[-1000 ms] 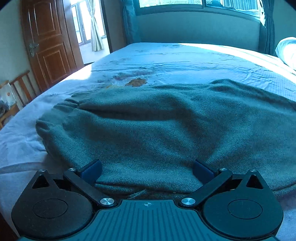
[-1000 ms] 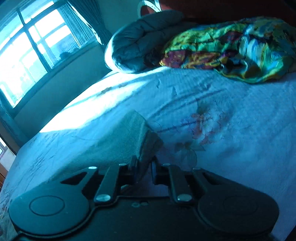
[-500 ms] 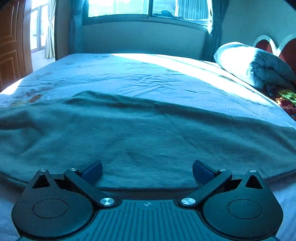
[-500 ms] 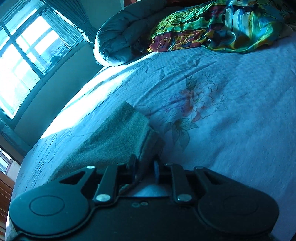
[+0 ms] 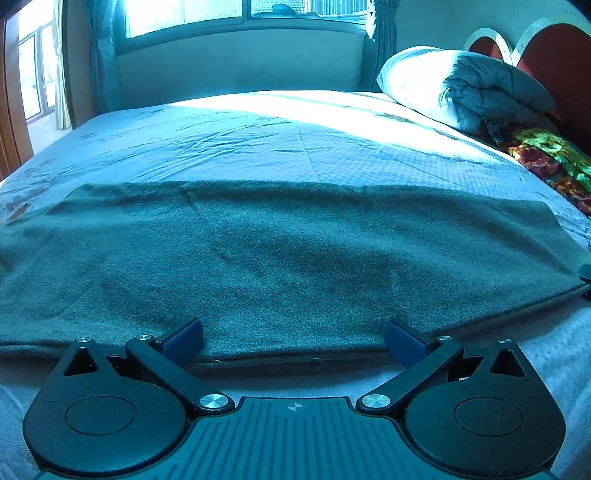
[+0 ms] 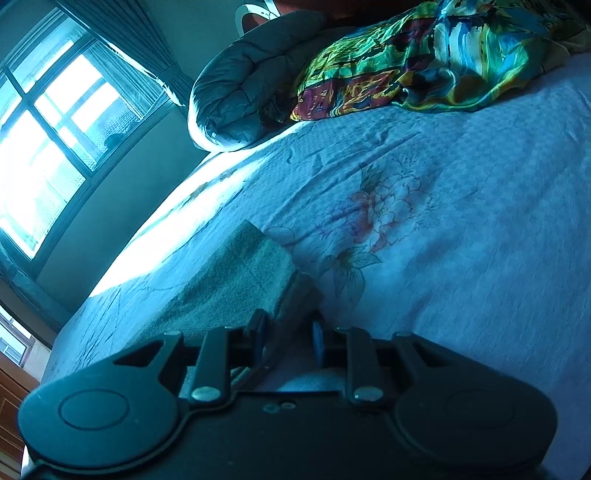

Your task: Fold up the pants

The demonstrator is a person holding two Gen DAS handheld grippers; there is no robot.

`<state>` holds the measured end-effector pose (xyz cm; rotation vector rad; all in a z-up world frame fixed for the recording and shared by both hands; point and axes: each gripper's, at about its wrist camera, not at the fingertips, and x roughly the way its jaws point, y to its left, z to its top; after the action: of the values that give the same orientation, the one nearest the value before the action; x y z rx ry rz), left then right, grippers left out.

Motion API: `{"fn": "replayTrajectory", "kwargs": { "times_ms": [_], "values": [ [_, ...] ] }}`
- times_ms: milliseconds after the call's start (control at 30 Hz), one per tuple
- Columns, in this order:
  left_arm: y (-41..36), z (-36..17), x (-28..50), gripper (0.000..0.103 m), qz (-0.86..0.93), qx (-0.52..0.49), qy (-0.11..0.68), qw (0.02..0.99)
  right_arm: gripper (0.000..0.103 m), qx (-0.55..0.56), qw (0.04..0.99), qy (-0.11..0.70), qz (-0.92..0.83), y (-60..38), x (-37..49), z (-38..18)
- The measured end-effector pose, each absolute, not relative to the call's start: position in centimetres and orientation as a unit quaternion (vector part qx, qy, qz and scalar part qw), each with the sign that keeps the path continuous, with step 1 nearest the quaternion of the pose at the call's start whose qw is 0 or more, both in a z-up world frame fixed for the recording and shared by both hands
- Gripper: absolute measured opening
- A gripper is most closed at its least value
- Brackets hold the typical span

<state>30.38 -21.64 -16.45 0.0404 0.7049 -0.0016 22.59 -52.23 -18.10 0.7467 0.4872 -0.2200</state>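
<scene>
Grey-green pants (image 5: 280, 258) lie flat across the bed, folded lengthwise. My left gripper (image 5: 293, 334) is open at the near edge of the pants, its blue pads (image 5: 184, 334) wide apart on either side of the fabric edge, holding nothing. My right gripper (image 6: 290, 330) is shut on the leg-end corner of the pants (image 6: 243, 273), with fabric bunched between the jaws. Its tip shows at the far right edge of the left wrist view (image 5: 585, 275).
The bed has a light floral sheet (image 6: 443, 221). A rolled grey duvet (image 5: 461, 88) and a colourful cloth (image 6: 424, 62) lie at the headboard end. A window (image 5: 240, 14) and wall are beyond the bed.
The left gripper swung right along the pants' near edge, from the waistband end toward the middle. The right gripper stayed shut on the leg end and shifted slightly.
</scene>
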Motion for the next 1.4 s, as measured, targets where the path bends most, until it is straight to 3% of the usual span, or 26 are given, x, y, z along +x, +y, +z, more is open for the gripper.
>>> {"fn": "replayTrajectory", "kwargs": {
  "times_ms": [300,567,767,967,1033,1067,1100,1400],
  "values": [
    [-22.1,-16.9,30.3,0.103,0.003,0.035,0.342,0.939,0.013,0.397,0.881,0.237,-0.098,-53.3,23.0,-18.8],
    [-23.0,-17.4,30.5,0.103,0.025,0.053,0.336,0.940,0.008,0.308,0.929,0.199,-0.048,-47.5,23.2,-12.5],
    [-12.0,-13.4,26.7,0.103,0.061,0.003,0.307,0.950,0.008,0.246,0.951,0.182,0.054,-37.0,24.9,-7.6],
    [3.5,-12.6,22.0,0.103,0.174,-0.040,0.300,0.937,0.009,0.192,0.945,0.198,0.175,-22.1,26.4,-7.5],
    [6.6,-12.5,20.8,0.103,0.198,-0.056,0.297,0.933,0.017,0.185,0.927,0.224,0.236,-16.2,26.9,-9.0],
    [7.7,-12.7,20.4,0.103,0.208,-0.059,0.296,0.930,0.027,0.174,0.916,0.249,0.264,-14.1,27.1,-9.8],
    [8.7,-12.9,20.1,0.103,0.213,-0.066,0.296,0.929,0.024,0.152,0.905,0.277,0.286,-11.9,26.9,-10.5],
    [8.5,-13.9,21.9,0.102,0.103,-0.142,0.271,0.947,0.022,0.191,0.924,0.284,0.170,-17.7,25.0,-12.5]
  ]
}}
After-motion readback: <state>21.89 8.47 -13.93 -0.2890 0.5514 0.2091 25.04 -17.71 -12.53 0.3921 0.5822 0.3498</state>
